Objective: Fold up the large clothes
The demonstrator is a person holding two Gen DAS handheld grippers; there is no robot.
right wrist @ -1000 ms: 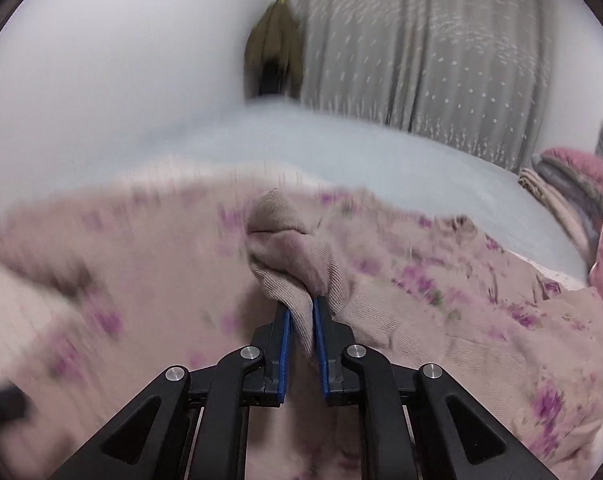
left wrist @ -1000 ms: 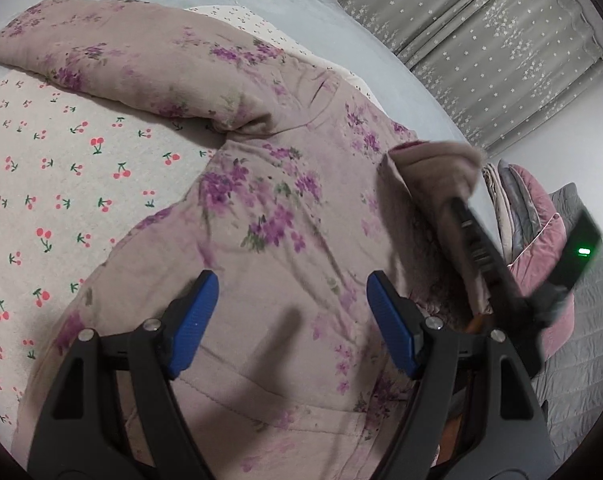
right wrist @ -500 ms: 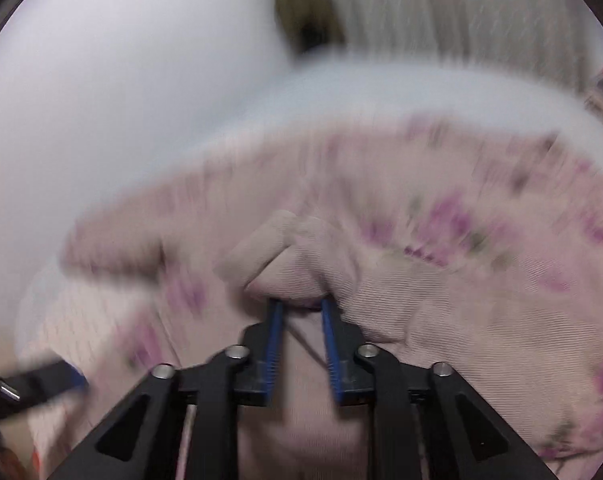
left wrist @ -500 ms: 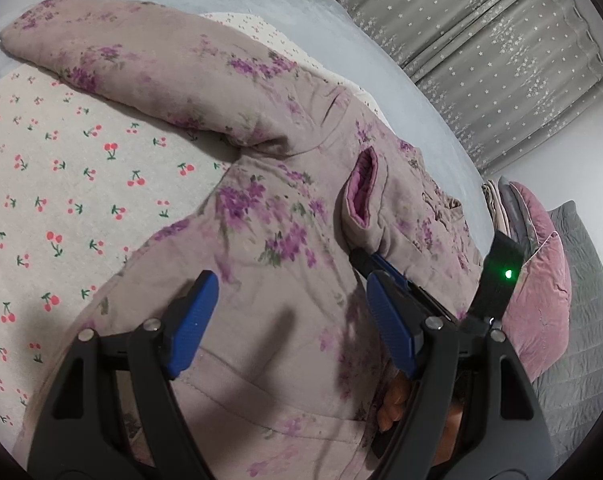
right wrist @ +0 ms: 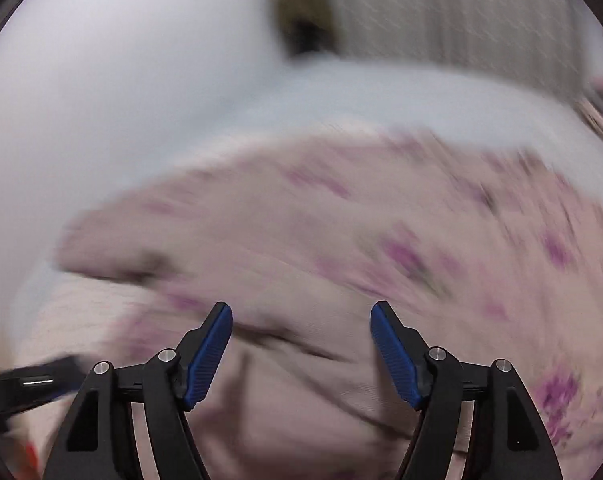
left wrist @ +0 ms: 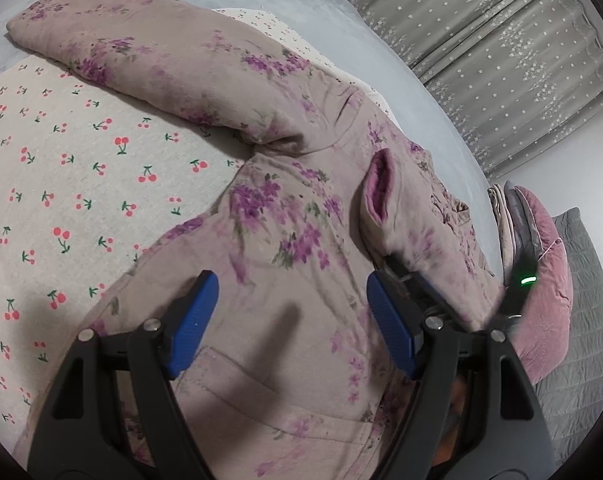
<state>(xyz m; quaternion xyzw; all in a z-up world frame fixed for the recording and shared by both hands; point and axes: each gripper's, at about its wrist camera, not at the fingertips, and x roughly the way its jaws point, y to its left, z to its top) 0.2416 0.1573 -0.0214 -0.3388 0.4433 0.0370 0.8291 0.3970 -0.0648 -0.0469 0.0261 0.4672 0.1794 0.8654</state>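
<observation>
A large pale-pink padded jacket with purple flowers [left wrist: 285,216] lies spread on the bed. One sleeve [left wrist: 141,60] stretches to the far left. The other sleeve is folded in over the chest, its cuff [left wrist: 381,188] showing a pink lining. My left gripper [left wrist: 291,320] is open and empty just above the jacket's lower front. My right gripper [right wrist: 301,340] is open and empty over the jacket [right wrist: 341,240]; that view is blurred. Part of the right gripper shows behind my left gripper's right finger in the left wrist view.
A cherry-print sheet [left wrist: 61,168] covers the bed on the left, over a pale blue cover [left wrist: 341,16]. Folded pink and grey bedding [left wrist: 541,264] is stacked at the right. Grey starred curtains [left wrist: 501,40] hang behind.
My right gripper carried the sleeve cuff over onto the chest, then opened and let it go. The left gripper stayed open and shifted slightly.
</observation>
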